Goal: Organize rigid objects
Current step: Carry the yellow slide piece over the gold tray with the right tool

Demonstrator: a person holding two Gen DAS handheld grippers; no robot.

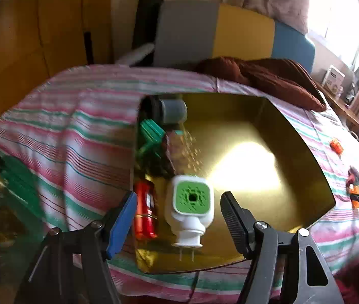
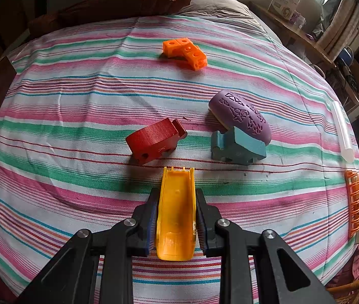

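Right tool: right tool (image 2: pixel 176 217) is clenched on a yellow plastic trough-shaped piece (image 2: pixel 177 212), pads pressing its two long sides so it points forward over the striped bedspread (image 2: pixel 78 131).
Left tool: left tool (image 1: pixel 178 216) stands released, nothing between its jaws; it hovers above a white plug-in vaporiser with a green square top (image 1: pixel 191 209).
Gold tray: shiny gold cardboard tray (image 1: pixel 293 157) lies on the bed and serves as the collecting place; the vaporiser lies along its left side, prongs toward the camera, just beside a red plastic cylinder (image 1: pixel 145 210).
Row in tray: green plastic piece (image 1: pixel 151 134) and grey cylindrical cup (image 1: pixel 173 111) sit further along the same wall, apparently lined up to save room.
Loose things: orange linked cubes (image 2: pixel 185 52), red wooden block (image 2: pixel 155 143), teal wooden block (image 2: pixel 237 147) touching a purple patterned oval shell (image 2: pixel 241 116) wait on the bedspread.
Hard to make out: dark item between the green piece and the vaporiser is blurred; glare hides the tray's middle.
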